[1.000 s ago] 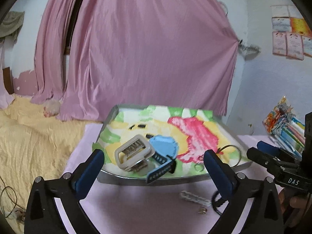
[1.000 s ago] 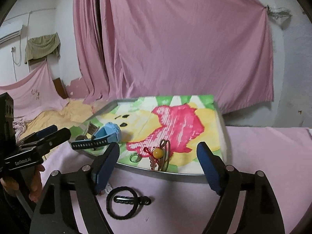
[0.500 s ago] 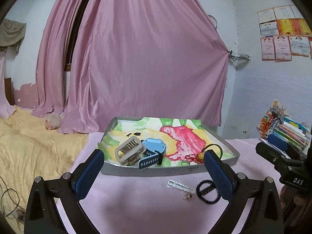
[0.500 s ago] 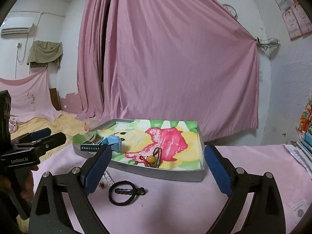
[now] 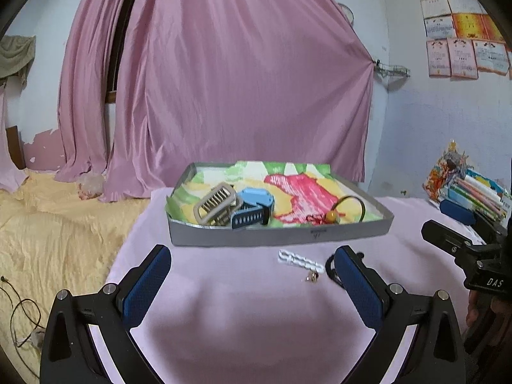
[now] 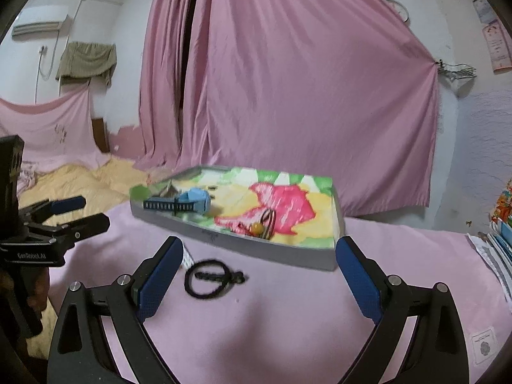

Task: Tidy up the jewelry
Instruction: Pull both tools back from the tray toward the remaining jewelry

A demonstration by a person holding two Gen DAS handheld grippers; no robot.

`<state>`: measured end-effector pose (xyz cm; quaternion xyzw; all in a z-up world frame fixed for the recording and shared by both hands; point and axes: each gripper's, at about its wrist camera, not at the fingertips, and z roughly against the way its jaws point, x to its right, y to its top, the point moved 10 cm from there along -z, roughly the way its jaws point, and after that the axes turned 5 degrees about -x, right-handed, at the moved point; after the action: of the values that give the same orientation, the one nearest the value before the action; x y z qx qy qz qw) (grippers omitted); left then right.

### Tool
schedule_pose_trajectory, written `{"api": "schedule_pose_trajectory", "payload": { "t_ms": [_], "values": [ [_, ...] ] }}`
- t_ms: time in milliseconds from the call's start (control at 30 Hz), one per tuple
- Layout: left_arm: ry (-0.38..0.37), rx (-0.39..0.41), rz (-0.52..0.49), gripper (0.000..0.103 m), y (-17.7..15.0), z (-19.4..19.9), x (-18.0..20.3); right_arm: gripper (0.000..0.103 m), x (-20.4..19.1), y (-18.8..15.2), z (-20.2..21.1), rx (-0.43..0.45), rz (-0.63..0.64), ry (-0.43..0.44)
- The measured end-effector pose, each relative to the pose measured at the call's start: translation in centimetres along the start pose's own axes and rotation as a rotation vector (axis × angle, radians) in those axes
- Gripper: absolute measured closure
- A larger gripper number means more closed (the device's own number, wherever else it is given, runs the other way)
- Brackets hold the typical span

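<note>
A grey tray (image 5: pixel 275 235) (image 6: pixel 288 254) with a colourful lining sits on the pink cloth. Inside lie a beige hair clip (image 5: pixel 215 203), a blue watch (image 5: pixel 254 208) (image 6: pixel 188 204) and a dark bangle with an orange bead (image 5: pixel 332 215) (image 6: pixel 257 228). In front of the tray rest a white chain (image 5: pixel 299 260), a small earring (image 5: pixel 312 276) and a black hair tie (image 6: pixel 208 277), half hidden behind my left finger (image 5: pixel 331 267). My left gripper (image 5: pixel 251 286) and my right gripper (image 6: pixel 259 283) both stand open above the cloth, holding nothing.
Books and colourful packets (image 5: pixel 470 188) are stacked at the right edge of the table. A yellow bedspread (image 5: pixel 57 224) lies to the left, a pink curtain (image 5: pixel 243 80) hangs behind. A card (image 6: pixel 484 345) lies on the cloth at the right.
Both grippers have pulled back and lowered away from the tray, which looks smaller and farther. The loose pieces on the cloth now lie between the fingers.
</note>
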<state>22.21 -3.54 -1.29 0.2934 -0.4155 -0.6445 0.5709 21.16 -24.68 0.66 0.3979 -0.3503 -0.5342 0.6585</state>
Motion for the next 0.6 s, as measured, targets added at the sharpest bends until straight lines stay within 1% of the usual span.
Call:
{"api": "schedule_pose_trajectory", "payload": {
  "t_ms": [67,167,233,367,467,600],
  "values": [
    [0.014,-0.030,-0.009,0.001,-0.5,-0.4,0.0,0.009,0.0,-0.6,-0.6,-0.042,0.009,0.001],
    [0.017,-0.069,-0.015,0.001,-1.2,-1.0,0.2,0.009,0.4,-1.4,-1.5,-0.108,-0.001,0.025],
    [0.016,-0.092,-0.016,0.001,-1.5,-1.3,0.3,0.009,0.7,-2.1,-2.3,-0.154,-0.023,0.039],
    [-0.001,-0.150,-0.030,0.001,-2.1,-2.2,0.9,0.009,1.3,-3.3,-3.9,-0.242,-0.106,0.104],
    [-0.019,-0.189,-0.044,0.001,-2.5,-2.8,1.5,0.009,1.4,-3.9,-4.9,-0.283,-0.136,0.132],
    [-0.022,-0.223,-0.067,0.001,-2.9,-3.5,2.0,0.010,0.9,-4.4,-6.0,-0.325,-0.099,0.129]
  ]
}}
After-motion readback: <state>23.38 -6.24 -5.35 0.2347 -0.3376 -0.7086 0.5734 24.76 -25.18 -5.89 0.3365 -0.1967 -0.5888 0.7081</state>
